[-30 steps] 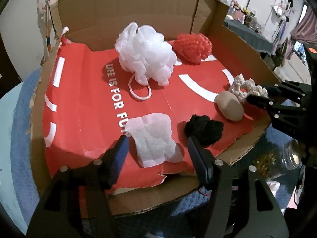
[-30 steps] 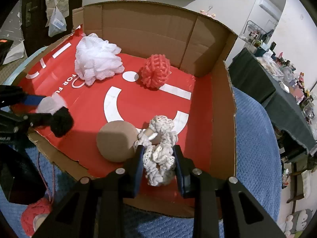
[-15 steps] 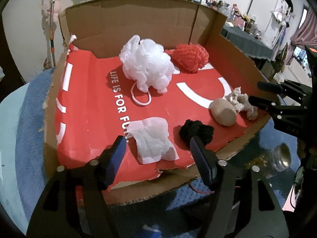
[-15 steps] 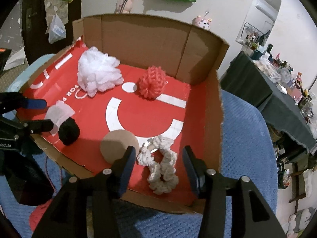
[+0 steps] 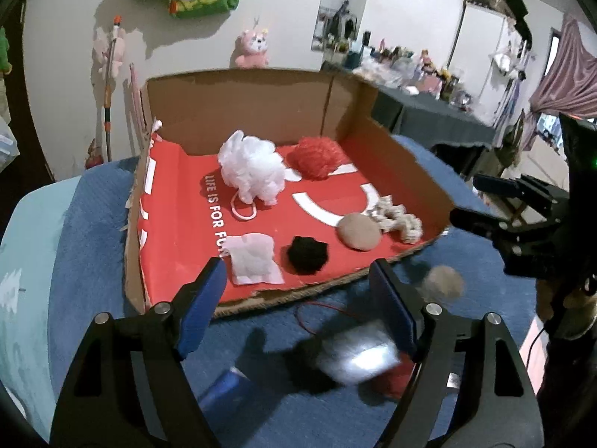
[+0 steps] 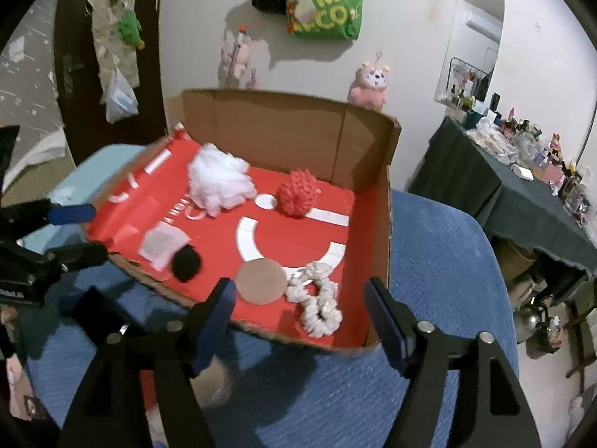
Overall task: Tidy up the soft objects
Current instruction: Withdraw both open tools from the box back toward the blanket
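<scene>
Now, left gripper (image 5: 298, 298): jaws seen spreading wider, blue pads apart, nothing caught between them; it is held above the blue blanket (image 5: 93, 224), just short of the box's torn front edge.
Right gripper (image 6: 302, 317): jaws likewise opening, nothing gripped; the cream scrunchie (image 6: 317, 306) is seen lying released on the red liner, beyond the fingertips.
Cardboard box (image 5: 261, 100): brown corrugated walls at the back and right, front side cut low, floor covered by a glossy red printed sheet with white lettering and arcs.
White bath pouf (image 5: 252, 171): frilly mesh ball with a looped cord, placed at the back of the box.
Red crochet ball (image 5: 317, 156): open knitted weave, set just beside the pouf on its right.
White cloth pad (image 5: 253, 261): flat, soft, crumpled square near the front edge.
Black pompom (image 5: 308, 254): fuzzy dark clump, just beside the pad.
Tan sponge (image 5: 359, 231): smooth rounded oval, touching the scrunchie.
Scrunchie texture: ruffled, ropey loops, at the front right corner.
</scene>
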### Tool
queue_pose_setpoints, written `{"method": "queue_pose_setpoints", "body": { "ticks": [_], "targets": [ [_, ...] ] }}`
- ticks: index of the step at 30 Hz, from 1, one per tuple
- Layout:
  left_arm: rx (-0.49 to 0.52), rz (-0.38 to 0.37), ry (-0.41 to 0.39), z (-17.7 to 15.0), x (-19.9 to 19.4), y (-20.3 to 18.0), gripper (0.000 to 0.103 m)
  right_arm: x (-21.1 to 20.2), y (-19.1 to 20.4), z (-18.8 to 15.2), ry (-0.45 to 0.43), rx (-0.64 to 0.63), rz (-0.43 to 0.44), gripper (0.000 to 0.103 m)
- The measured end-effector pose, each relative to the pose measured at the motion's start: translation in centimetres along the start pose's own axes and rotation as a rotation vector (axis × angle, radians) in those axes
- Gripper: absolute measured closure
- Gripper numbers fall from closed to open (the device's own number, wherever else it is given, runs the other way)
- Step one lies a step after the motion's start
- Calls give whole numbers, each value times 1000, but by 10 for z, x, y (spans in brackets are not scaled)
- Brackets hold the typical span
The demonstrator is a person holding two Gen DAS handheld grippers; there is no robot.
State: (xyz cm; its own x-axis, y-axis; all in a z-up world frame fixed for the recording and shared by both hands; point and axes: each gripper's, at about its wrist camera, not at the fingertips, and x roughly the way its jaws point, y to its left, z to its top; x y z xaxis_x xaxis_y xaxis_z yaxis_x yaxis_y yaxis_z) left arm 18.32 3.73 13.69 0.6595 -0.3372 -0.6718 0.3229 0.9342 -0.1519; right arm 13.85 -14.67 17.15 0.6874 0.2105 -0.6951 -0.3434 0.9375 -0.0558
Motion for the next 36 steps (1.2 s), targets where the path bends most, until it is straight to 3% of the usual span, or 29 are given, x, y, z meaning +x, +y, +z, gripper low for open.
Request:
{"method": "queue_pose_setpoints", "body": {
  "ticks": [2, 5, 10, 19, 24, 29, 36],
  "targets": [
    [5, 1, -38, -6, -14, -8, 19, -14, 5, -4, -31, -1, 5, 14],
    [0, 6, -107, -16, -35, -19, 13, -37, 12, -14, -80, 2, 17, 6],
    [-3, 35, -204, -39, -64, -37, 9, -70, 22, -36, -158, 20, 11, 0],
    [-8, 113, -323, -91, -89, -63, 6, -109, 27, -90, -253, 114, 29, 0],
    [-4, 130, -314, -116, -83, -69, 6, -109, 37, -118, -268, 124, 23, 0],
    [-24, 137, -248, -136, -67, -65, 6, -95, 46, -137, -241, 122, 22, 0],
    [-39, 164, -217, -144, -62, -53, 6, -79, 52, -148, -200, 124, 51, 0]
  ]
}}
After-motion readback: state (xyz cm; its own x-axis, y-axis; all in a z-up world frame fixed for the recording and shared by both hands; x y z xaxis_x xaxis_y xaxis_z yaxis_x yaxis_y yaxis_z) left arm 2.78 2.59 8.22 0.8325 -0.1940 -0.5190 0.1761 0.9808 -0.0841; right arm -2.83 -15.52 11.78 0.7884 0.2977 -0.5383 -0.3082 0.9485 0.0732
